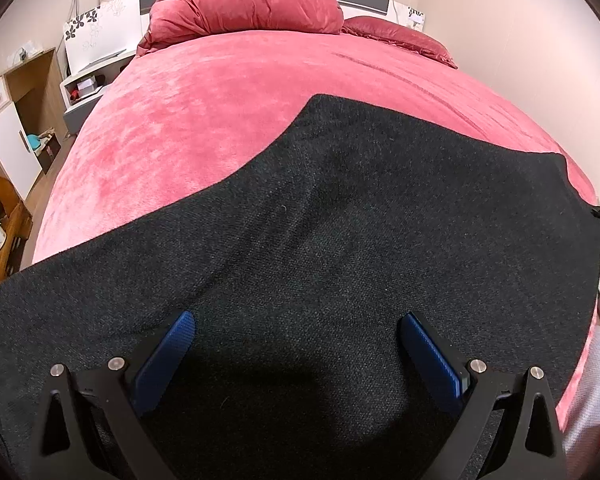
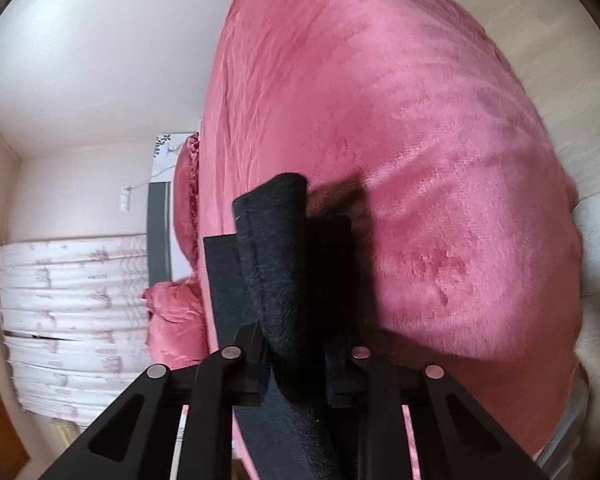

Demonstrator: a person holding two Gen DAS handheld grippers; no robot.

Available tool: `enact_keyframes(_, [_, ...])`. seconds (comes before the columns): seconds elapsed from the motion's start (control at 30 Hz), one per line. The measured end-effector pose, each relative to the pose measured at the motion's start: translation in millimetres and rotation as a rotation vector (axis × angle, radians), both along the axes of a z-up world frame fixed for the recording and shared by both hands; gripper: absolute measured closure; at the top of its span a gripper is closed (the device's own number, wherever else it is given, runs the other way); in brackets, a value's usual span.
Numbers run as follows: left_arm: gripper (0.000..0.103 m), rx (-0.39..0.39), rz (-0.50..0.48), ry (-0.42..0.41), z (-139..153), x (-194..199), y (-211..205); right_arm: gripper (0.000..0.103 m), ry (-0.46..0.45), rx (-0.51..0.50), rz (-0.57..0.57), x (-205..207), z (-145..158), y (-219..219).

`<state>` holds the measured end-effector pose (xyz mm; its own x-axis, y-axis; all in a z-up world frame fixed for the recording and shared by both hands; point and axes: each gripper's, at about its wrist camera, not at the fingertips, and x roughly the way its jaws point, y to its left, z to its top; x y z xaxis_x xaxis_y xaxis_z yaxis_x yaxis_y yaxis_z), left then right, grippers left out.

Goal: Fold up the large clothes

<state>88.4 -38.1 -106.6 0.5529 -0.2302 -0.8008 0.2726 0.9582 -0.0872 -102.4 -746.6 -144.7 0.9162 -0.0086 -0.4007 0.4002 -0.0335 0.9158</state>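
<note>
large dark charcoal knit garment (image 1: 340, 240) lies spread flat on pink plush bed (image 1: 220, 120), long axis running left-right across the near edge. left claw (image 1: 296, 344) spread wide just above it. right claw (image 2: 296, 360) clamped on a bunched fold w/ end poking fwd.

Bare bedspread (image 1: 220, 120) beyond garment (image 1: 340, 220)

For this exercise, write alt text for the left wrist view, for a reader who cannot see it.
A dark charcoal garment lies spread flat over a pink plush bedspread, filling the lower half of the view. The left gripper hovers above it, jaws wide apart, gripping nothing. A bundled pink duvet sits at the headboard.
</note>
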Motion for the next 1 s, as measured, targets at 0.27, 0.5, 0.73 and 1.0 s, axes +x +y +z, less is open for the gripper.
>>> enact_keyframes(0.27, [0.0, 0.002, -0.001, -0.006, 1.4, -2.1, -1.6, 0.091, 0.132, -0.338, 0.16, 40.4, 81.2, 24.5])
enact_keyframes(0.5, [0.0, -0.016, -0.003, -0.003, 2.1, -2.6, 2.6, 0.091, 0.059, -0.635, 0.421, 76.5, 171.6, 116.9])
enact_keyframes(0.73, [0.001, -0.251, 0.089, 0.045, 18.5, -0.6, 34.8, 0.091, 0.019, -1.13, 0.909, 90.1, 202.8, 311.7])
enact_keyframes(1.0, [0.001, -0.391, 0.16, 0.051, 33.1, -13.2, 48.8, 0.084, 0.265, -1.504, 1.434, 74.8, 65.3, 509.5])
